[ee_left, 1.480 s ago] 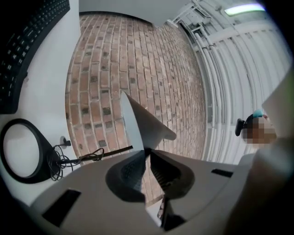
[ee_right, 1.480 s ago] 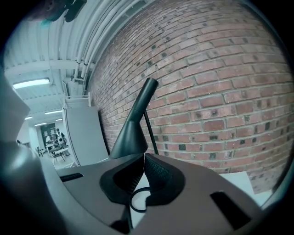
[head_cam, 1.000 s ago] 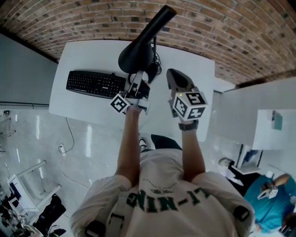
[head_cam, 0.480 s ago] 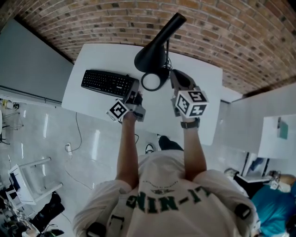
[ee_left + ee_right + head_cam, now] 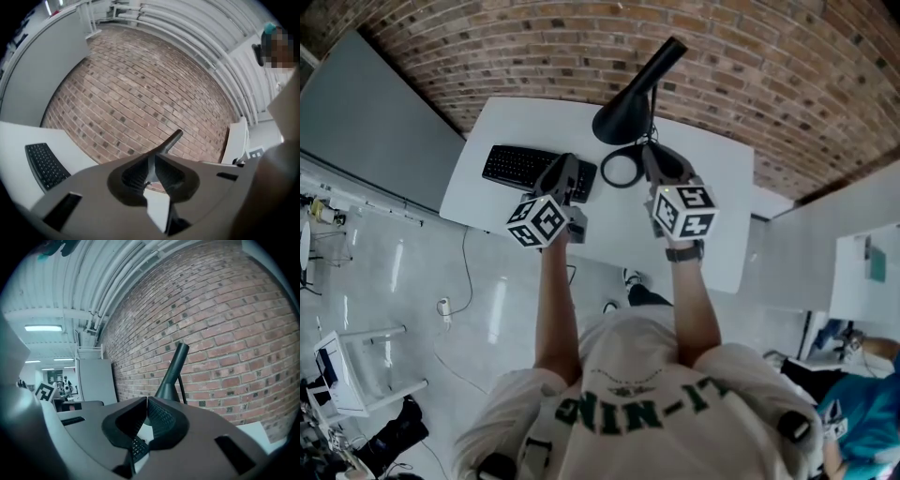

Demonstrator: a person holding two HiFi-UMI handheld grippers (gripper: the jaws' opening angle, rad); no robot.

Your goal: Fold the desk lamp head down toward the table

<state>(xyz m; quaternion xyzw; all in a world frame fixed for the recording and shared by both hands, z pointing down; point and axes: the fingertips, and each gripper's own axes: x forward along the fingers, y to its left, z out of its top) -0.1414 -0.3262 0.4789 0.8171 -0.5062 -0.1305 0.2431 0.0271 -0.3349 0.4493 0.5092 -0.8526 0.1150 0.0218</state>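
Observation:
The black desk lamp stands at the back of the white table (image 5: 712, 187); its cone head (image 5: 623, 117) points mouth-down and its arm (image 5: 664, 58) slants up to the right. A black ring (image 5: 621, 171) lies on the table under the head. My left gripper (image 5: 565, 169) hovers left of the ring, apart from the lamp; its jaws are closing, a thin slit still between them, with nothing in it. My right gripper (image 5: 652, 152) is just right of the ring, shut and empty. The right gripper view shows the lamp head (image 5: 168, 385) beyond the right gripper (image 5: 146, 404).
A black keyboard (image 5: 530, 169) lies on the table's left half, under the left gripper. A brick wall (image 5: 534, 47) runs behind the table. A second white table (image 5: 862, 272) stands at the right. White tiled floor (image 5: 394, 281) lies left of the table.
Both grippers have drawn back from the lamp toward me and risen. The left gripper has let go of the lamp head and rolled, its marker cube now facing differently.

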